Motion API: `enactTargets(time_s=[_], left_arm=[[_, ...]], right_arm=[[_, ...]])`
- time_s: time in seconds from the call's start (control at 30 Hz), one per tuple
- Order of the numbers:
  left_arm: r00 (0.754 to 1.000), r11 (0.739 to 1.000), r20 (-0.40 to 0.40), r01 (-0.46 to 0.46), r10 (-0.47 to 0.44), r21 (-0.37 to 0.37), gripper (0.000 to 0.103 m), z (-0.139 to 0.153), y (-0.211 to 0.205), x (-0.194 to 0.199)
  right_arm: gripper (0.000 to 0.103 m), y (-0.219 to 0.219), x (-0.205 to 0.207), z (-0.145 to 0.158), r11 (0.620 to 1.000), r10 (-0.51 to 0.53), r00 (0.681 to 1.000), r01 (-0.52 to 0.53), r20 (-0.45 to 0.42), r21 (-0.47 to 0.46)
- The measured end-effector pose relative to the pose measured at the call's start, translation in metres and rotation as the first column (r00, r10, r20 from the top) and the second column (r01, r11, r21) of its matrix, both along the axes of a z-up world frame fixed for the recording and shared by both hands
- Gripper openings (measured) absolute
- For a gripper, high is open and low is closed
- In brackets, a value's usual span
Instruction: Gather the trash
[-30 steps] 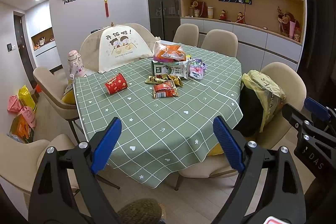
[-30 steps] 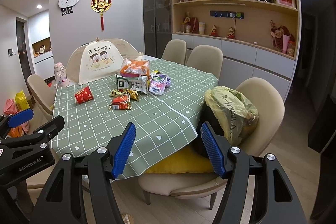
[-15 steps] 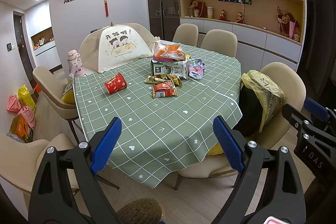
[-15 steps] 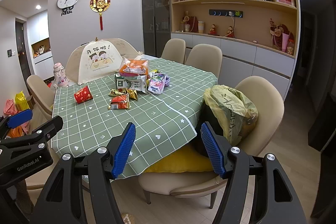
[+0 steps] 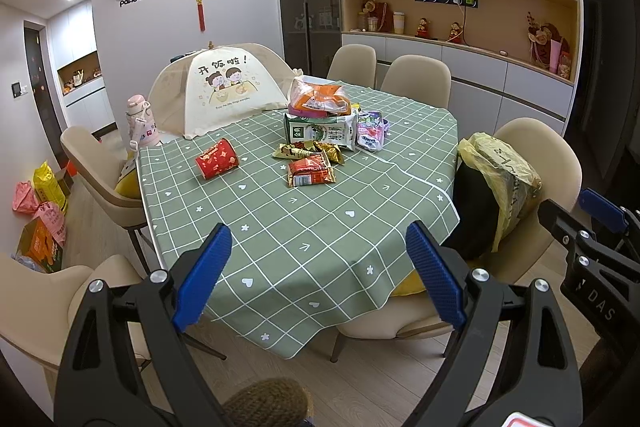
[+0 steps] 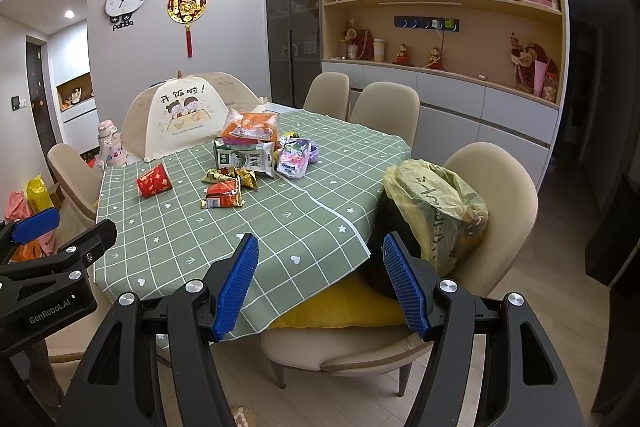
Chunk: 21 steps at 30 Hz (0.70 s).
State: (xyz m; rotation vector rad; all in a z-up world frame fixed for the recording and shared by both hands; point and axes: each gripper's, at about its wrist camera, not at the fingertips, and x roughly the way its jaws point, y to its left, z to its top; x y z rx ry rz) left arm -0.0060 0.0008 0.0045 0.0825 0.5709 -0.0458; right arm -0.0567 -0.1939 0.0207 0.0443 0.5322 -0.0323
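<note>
Trash lies on the green checked table: a red paper cup on its side, a red snack wrapper, gold wrappers, a green-white milk carton, an orange packet and a purple packet. The same items show in the right wrist view, with the cup and the red wrapper. A yellow plastic bag sits on a chair at the right; it also shows in the right wrist view. My left gripper and right gripper are open, empty, short of the table's near edge.
A mesh food cover and a pink bottle stand at the table's back left. Beige chairs ring the table. Colourful bags lie on the floor at left. Shelving lines the right wall.
Both views have drifted very slightly; the table and trash sit almost where they were. Both grippers stay open and empty.
</note>
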Motion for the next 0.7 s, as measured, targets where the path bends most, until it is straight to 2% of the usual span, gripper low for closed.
enactTargets(time_s=[0.47,0.7], left_arm=[[1.0,1.0,-0.01,-0.003,0.003,-0.005,0.085,-0.004,-0.001,0.008],[1.0,1.0,-0.02,-0.004,0.004,-0.005,0.085,-0.008,0.011,0.022]], right_arm=[[0.062,0.0,0.002,-0.002,1.0,-0.001,1.0,0.001,-0.006,0.0],[0.062,0.001,0.01,-0.006,1.0,-0.004,1.0,0.004,-0.012,-0.003]])
